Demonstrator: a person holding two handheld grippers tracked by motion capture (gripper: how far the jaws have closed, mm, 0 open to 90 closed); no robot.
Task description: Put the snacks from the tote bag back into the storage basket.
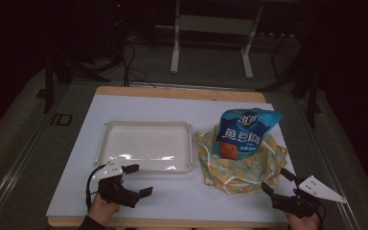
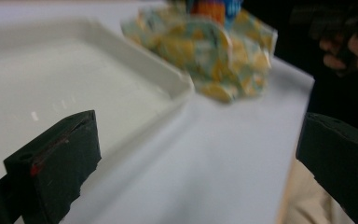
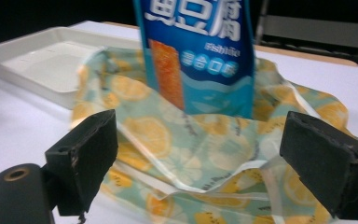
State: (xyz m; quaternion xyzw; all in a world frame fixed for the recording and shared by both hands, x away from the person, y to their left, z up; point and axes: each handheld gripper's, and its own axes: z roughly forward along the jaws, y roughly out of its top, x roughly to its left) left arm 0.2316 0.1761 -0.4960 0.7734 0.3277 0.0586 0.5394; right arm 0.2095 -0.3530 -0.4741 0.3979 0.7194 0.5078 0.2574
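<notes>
Nearest us, low in the frame, we hold the left gripper [image 1: 136,180] and right gripper [image 1: 278,181] with jaws apart, empty. Beyond, the blue foil snack bag [image 1: 244,132] stands propped in the lemon-print plastic bag [image 1: 239,167], right of the shallow white tray [image 1: 146,125], probably awaiting transfer across the white counter [image 1: 182,199].

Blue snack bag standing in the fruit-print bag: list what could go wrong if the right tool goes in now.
1. The blue snack bag stands upright and loose in the crumpled fruit-print bag; a tug on the cloth could tip it.
2. The open right tool faces thin folds, so it may pinch only one layer and drag the bag.
3. The white tray sits close beside; a sliding bag could bump it.
</notes>
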